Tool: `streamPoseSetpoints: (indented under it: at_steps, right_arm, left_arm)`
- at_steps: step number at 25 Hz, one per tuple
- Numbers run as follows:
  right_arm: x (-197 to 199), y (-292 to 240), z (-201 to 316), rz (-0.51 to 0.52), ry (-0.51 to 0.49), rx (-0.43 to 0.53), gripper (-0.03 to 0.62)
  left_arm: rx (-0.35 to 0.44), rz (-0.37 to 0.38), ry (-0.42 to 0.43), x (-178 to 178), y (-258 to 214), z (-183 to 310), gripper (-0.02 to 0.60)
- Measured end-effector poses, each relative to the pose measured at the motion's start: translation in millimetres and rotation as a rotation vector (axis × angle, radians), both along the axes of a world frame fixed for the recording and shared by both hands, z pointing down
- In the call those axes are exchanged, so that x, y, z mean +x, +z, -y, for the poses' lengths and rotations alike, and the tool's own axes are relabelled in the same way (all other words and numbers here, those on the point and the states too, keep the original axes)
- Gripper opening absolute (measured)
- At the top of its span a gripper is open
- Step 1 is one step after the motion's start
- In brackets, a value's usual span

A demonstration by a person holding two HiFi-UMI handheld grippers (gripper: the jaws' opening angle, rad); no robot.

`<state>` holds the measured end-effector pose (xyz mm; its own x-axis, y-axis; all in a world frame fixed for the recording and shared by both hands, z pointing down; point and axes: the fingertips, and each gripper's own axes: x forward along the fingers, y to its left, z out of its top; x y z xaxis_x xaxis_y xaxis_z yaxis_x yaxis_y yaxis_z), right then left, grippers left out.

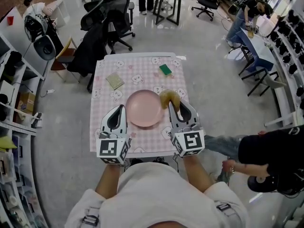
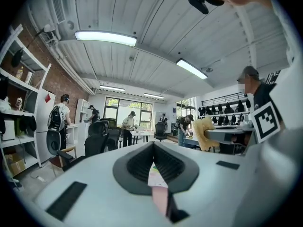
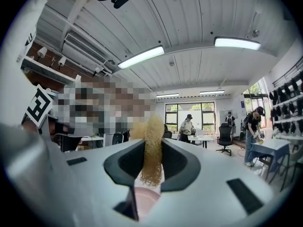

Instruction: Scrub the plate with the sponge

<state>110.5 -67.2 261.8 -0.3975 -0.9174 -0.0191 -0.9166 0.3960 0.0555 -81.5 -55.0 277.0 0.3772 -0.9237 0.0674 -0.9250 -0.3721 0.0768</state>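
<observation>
Scrub step looks to be only starting. The sponge (image 1: pixel 168 98) is being clamped in the right gripper (image 1: pixel 175 105) jaws at the right rim of the plate (image 1: pixel 142 109), which is sitting mid-table (image 1: pixel 107 68); contact with the plate is not being shown clearly. The left gripper (image 1: pixel 122 107) jaws are being held closed on nothing, just beside the plate's left rim. Next move, as judged: the sponge is to be pressed onto the plate face and swept across, with the plate braced against sliding.

One plate (image 1: pixel 142 109), one yellow sponge (image 1: pixel 168 98), one green sponge (image 1: pixel 165 70), one pad (image 1: pixel 114 81).
</observation>
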Motion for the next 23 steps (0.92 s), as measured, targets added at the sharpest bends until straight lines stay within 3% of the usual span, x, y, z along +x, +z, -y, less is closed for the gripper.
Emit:
streamPoseSetpoints:
  at_steps: [23]
  right_arm:
    - [-2.1,0.0,-1.2,0.004,-0.004,-0.004,0.08]
  left_arm:
    - [-0.012,0.001,0.0,-2.0,4.1,-1.7,0.012]
